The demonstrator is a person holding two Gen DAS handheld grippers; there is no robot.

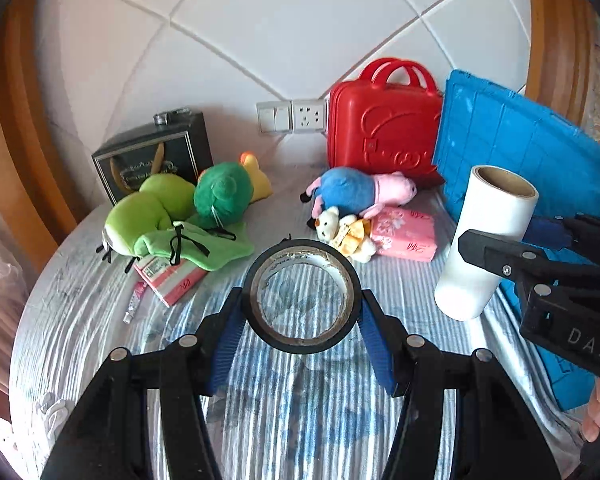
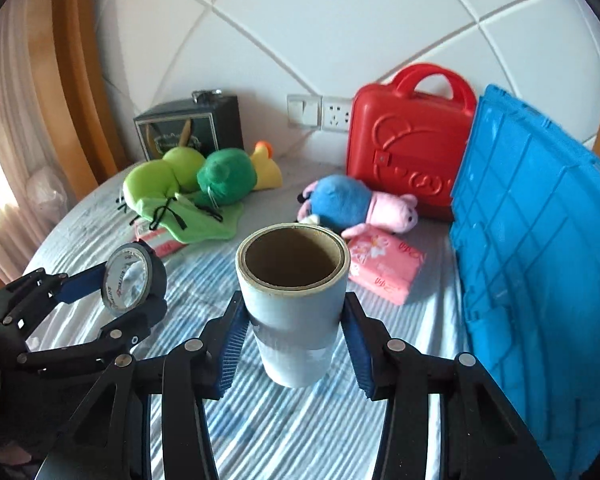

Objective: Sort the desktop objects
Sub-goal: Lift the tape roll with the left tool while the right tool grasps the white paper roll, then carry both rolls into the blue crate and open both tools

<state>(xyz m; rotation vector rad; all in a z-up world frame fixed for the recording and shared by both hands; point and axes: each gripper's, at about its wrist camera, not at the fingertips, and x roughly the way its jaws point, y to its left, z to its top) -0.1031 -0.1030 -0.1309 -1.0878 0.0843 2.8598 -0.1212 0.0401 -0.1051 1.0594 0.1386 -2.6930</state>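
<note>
Tape ring [image 1: 303,295] between left tool [image 1: 300,320] pads

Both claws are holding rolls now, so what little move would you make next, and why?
Probably carry both toward the blue plastic crate on the right. The left gripper grips the black-rimmed tape ring, the right gripper the white film roll, both off the striped cloth.

Both grippers are chunky black plastic linkages with silver rivets and ribbed blue pads [image 1: 374,340]; the right gripper [image 1: 512,240] has "DAS" printed in white.
</note>
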